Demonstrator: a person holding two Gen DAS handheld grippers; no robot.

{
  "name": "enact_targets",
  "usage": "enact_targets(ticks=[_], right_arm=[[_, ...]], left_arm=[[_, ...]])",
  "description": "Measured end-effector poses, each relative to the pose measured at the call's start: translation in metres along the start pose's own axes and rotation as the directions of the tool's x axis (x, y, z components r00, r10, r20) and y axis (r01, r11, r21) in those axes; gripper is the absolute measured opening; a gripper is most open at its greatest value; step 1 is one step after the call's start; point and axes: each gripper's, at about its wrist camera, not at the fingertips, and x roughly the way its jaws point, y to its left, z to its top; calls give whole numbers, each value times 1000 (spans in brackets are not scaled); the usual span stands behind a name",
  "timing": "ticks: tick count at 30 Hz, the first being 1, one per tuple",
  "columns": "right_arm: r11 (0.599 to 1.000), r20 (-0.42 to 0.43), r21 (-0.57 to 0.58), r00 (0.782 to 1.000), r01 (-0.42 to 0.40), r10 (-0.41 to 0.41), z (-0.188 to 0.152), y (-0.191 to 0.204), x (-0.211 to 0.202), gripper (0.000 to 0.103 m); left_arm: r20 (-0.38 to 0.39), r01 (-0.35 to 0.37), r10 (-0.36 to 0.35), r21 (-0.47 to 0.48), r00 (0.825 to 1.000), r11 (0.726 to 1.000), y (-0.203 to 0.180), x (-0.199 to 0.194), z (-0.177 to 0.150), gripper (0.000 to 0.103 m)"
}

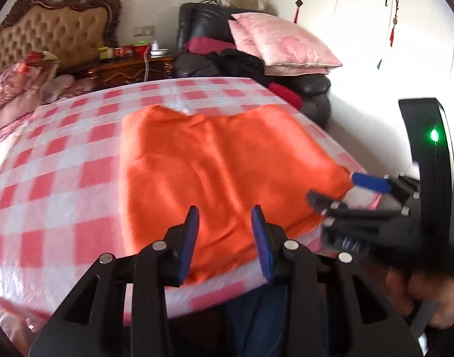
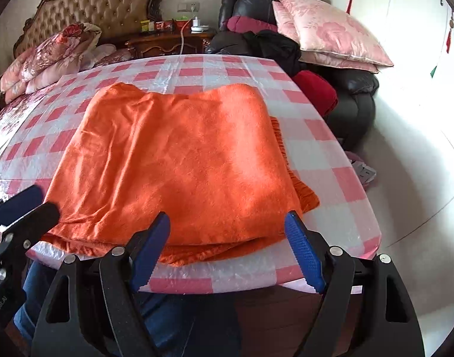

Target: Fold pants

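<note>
Mid-frame on the checked counter [image 2: 331, 154], orange pants [image 2: 179, 160] lie folded; both hand-held grippers, left [image 1: 225, 212] narrow and right [image 2: 227, 217] wide, hang empty; next probably a final tidy.

The pants [image 2: 179, 160] lie folded on the table [image 2: 339, 184], just ahead of the right gripper [image 2: 227, 229] at the near edge. The left gripper [image 1: 224, 223] sits to its left, over the pants' near edge. Beyond the table stand a nightstand [image 2: 167, 43] and an armchair [image 2: 357, 89] bearing pillows [image 2: 331, 29]; a bed [image 2: 48, 56] lies far left.
</note>
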Motion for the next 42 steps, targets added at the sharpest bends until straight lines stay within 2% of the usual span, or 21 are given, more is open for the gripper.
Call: enact_targets(ticks=[5,8,17,24,25,28,33,35,38,42], right_arm=[[1000,-6,18,1000,23,-22,4,-9,9,76],[999,-24,15,999,31,-31,2,-12,20,76],[999,-38,44,999,3,-2,-5,-23,31,78],[997,-47,74,999,19,-15,-6,-33,25,79],[996,-47,81,999,29,-25,-6,-35,19,79],[996,-25,83,999,44,-42,-6,-39,-1,79],[993,10,111,999,48,-50,-8,-45,-42,80],[993,17,112,999,46,-48,-10,-43,-56,80],[993,29,111,999,37,-40,-12,-41,-75,80],[993,57,109,997,49,-56,-13,-42,-94,82]], left_arm=[[-80,42,-43,-19,996,999,-9,41,6,37],[-136,11,-17,-42,991,999,-1,57,-4,36],[-134,-87,70,-127,988,988,40,40,-17,36],[-153,-192,162,-207,975,959,71,23,-18,37],[-139,-194,168,-205,976,959,70,18,-14,43],[-71,-182,171,-193,983,964,60,-10,-4,68],[-29,-112,108,-196,994,974,41,-43,9,85],[-24,-127,125,-177,992,976,29,-54,11,94],[-17,-123,122,-186,992,975,19,-68,14,101],[-4,-142,143,-146,990,979,3,-82,18,101]])
